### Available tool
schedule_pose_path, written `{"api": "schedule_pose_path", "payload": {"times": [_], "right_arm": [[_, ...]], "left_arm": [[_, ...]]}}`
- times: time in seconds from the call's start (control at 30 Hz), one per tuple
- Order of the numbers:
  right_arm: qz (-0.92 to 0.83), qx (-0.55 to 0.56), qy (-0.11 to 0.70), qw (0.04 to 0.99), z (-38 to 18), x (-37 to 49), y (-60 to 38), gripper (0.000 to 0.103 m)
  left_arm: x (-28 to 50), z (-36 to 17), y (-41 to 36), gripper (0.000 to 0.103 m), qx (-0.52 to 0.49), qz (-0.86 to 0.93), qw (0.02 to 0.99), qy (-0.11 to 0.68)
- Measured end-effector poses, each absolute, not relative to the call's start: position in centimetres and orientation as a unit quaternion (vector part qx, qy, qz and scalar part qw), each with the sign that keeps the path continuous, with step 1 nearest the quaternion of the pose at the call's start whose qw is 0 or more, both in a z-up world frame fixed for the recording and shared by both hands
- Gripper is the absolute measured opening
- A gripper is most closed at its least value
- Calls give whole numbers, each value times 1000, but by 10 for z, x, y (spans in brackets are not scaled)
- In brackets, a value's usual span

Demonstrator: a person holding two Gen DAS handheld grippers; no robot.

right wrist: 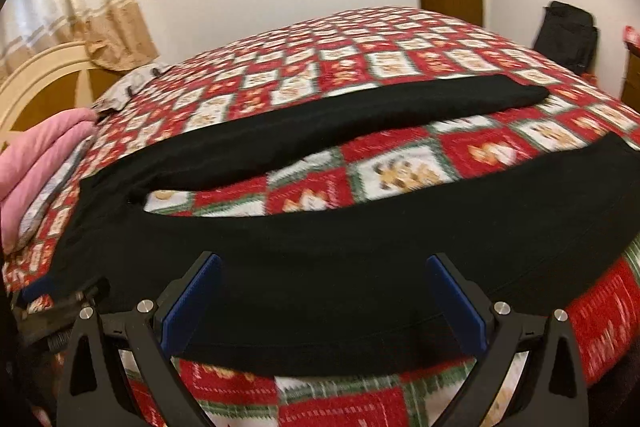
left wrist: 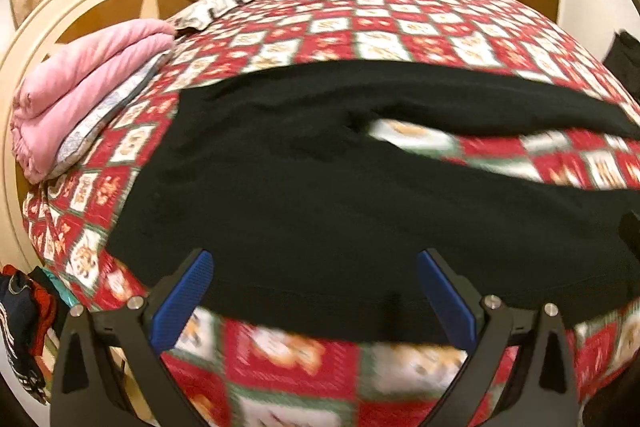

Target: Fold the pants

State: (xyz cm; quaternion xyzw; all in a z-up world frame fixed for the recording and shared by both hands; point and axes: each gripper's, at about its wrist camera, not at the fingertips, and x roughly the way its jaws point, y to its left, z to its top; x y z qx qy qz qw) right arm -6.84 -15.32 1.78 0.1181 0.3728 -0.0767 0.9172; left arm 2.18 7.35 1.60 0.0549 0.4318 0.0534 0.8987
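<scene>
Both grippers, left gripper and right gripper, gape wide and empty over the near edge of black pants, spread flat with legs parted on the patterned bedspread

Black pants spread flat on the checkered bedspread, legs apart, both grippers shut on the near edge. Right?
Not quite. Both wrist views show the left gripper and right gripper open, jaws wide over the near edge, gripping nothing. The rest holds: black pants flat on the checkered bedspread, legs apart.
</scene>
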Motion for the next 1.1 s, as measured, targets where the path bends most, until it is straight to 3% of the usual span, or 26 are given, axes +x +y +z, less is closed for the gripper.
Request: {"api": "schedule_pose_path", "payload": {"times": [0.33,0.43,0.47,0.5,0.8,1.1], "right_arm": [[62,40,356,932,47,41,-121,100],[116,30,380,917,40,88,-103,84],[126,27,391,911,36,103,-97,70],[133,23,403,905,32,118,-91,64],[177,11,464,868,-11,241,-48,64],[231,-53,467,852,-38,280,-14,64]], "left_arm": [[109,27,126,103,43,84,893,439],[133,15,134,103,41,93,882,461],[139,12,137,103,36,94,880,465],[144,9,139,103,30,93,878,468],[181,-12,159,103,-1,108,865,490],[189,-26,170,103,-36,93,864,493]]}}
